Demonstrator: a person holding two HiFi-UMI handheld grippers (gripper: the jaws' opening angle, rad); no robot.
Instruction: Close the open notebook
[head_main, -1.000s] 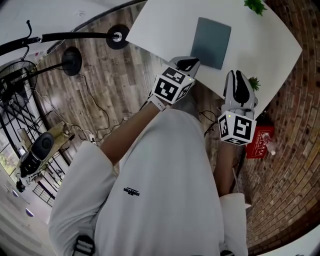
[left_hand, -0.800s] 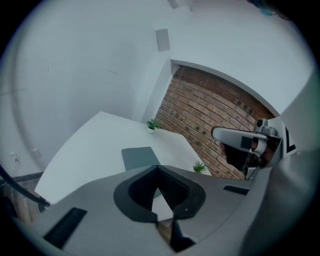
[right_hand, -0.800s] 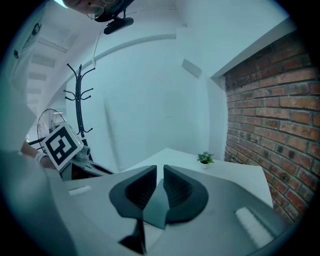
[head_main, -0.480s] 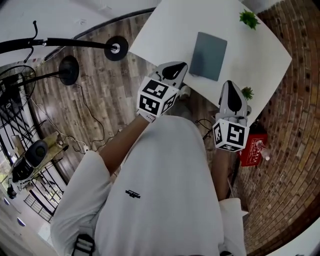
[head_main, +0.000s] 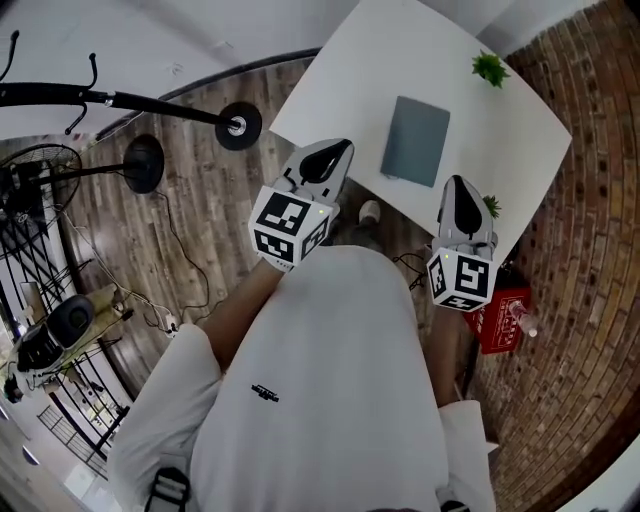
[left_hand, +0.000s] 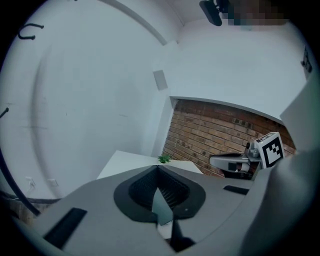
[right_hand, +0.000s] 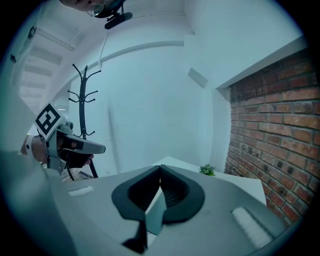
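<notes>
The left gripper (head_main: 338, 152) and the right gripper (head_main: 452, 185) are held at the near edge of the white bench (head_main: 340, 80), each with its jaws pressed together and nothing between them. Just beyond, between the two, the notebook (head_main: 415, 140) lies closed and flat on the bench, touched by neither. Farther off, a small green plant (head_main: 490, 67) stands near the far edge, beside the brick wall (head_main: 590, 200).

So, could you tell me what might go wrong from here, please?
The closed notebook lies near the front edge of the table. The shut left claw, close beside it, could shove it askew if swung forward. The right claw, also shut, hangs next to the small plant at the table's edge and might knock it off.
</notes>
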